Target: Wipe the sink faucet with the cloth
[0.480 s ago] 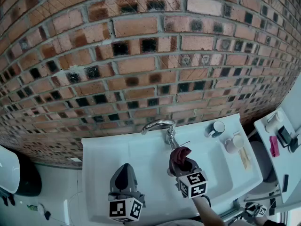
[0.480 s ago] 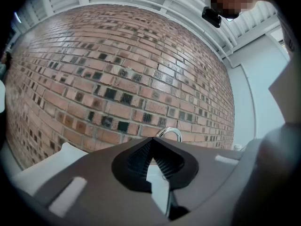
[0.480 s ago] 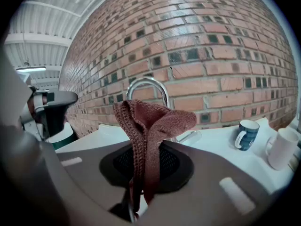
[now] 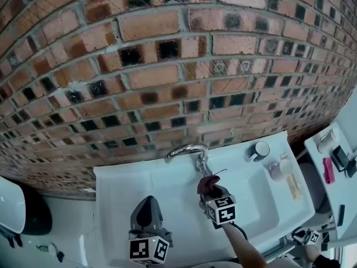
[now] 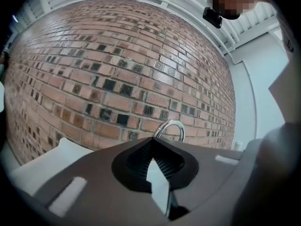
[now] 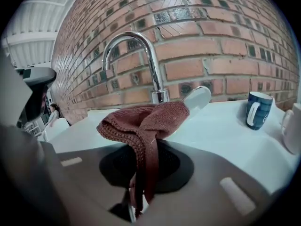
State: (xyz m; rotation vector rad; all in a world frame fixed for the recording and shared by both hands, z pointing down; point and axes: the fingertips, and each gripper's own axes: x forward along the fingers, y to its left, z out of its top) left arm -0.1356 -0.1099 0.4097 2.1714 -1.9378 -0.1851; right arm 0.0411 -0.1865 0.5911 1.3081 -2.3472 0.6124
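Cloth at the faucet, twelve o'clock
My right tongs pinch the soft, limp knit by its bunched tail — a good hold, leaving the loose fold to wipe; my left tongs sit closed, empty.

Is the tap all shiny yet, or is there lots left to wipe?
Just starting. Done: the right hand-held gripper is shut on the brown cloth. In hand: the cloth sits by the faucet base and lever; contact isn't clear. Left: the curved spout above, which the cloth isn't on. The left hand-held gripper is shut, empty, held back.
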